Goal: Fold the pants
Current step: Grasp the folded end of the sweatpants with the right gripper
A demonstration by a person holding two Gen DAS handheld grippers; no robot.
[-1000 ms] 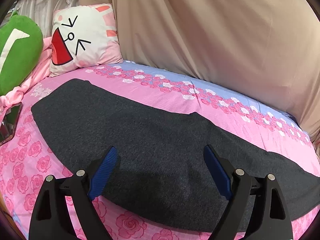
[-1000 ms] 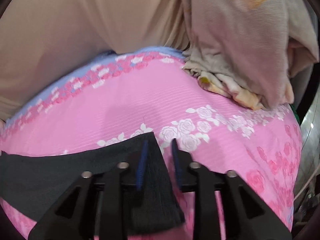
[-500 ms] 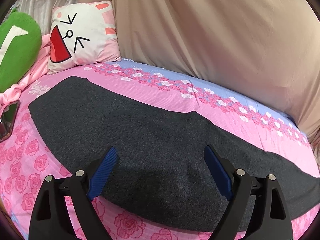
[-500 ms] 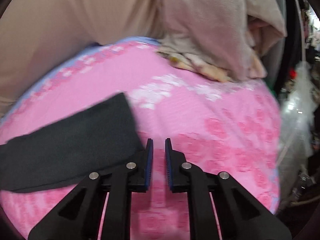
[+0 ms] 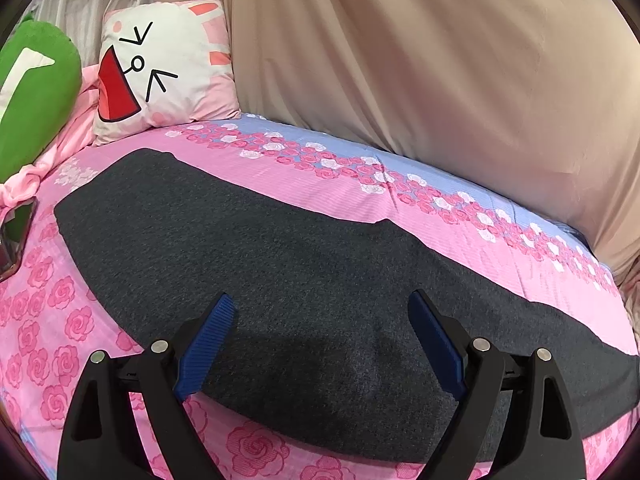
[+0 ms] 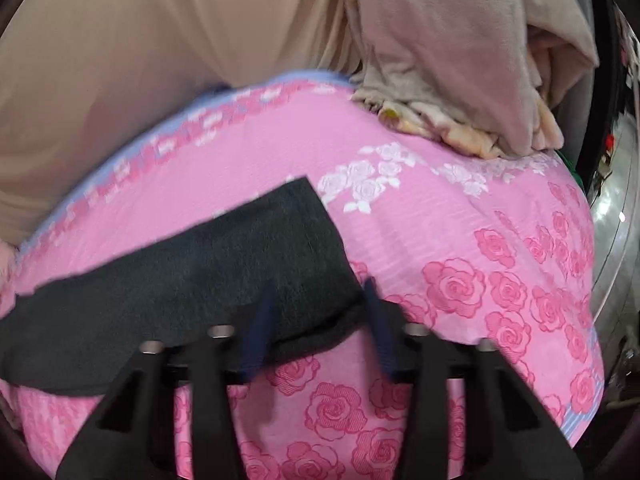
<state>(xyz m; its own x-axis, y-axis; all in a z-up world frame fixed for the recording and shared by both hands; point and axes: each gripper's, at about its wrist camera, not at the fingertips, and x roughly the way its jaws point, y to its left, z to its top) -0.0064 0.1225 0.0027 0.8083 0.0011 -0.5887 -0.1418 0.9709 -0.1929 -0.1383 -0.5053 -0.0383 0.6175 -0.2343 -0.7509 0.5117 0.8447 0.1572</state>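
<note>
Left claw (image 5: 320, 302), seen from its own camera, hangs with its two blue pads wide apart above the middle of the pants (image 5: 280, 248), gripping nothing. The pants are dark grey. They lie flat and stretched out full length across a bed with a pink rose-print sheet (image 5: 360, 184), the wider end toward a bunny-face cushion (image 5: 160, 64) and a green cushion (image 5: 32, 100) at the head of the bed.

Right claw (image 6: 319, 286) is low over the narrow leg end of the pants (image 6: 200, 272). The view is blurred, but its pads show apart, with the corner of the leg hem lying between them and neither pad pressing on it. A heap of pale blankets (image 6: 460, 60) sits at the far side of the bed, well apart from the pants, and beige cloth (image 5: 440, 80) hangs behind.

The step in hand appears to be taking hold of the leg hem for a first fold. No fold across the length is visible yet. The next move likely calls for the right claw to close on the hem, catching every layer but not the sheet beneath, then lift and carry that end toward the other.

No box, basket or other container is in view.
</note>
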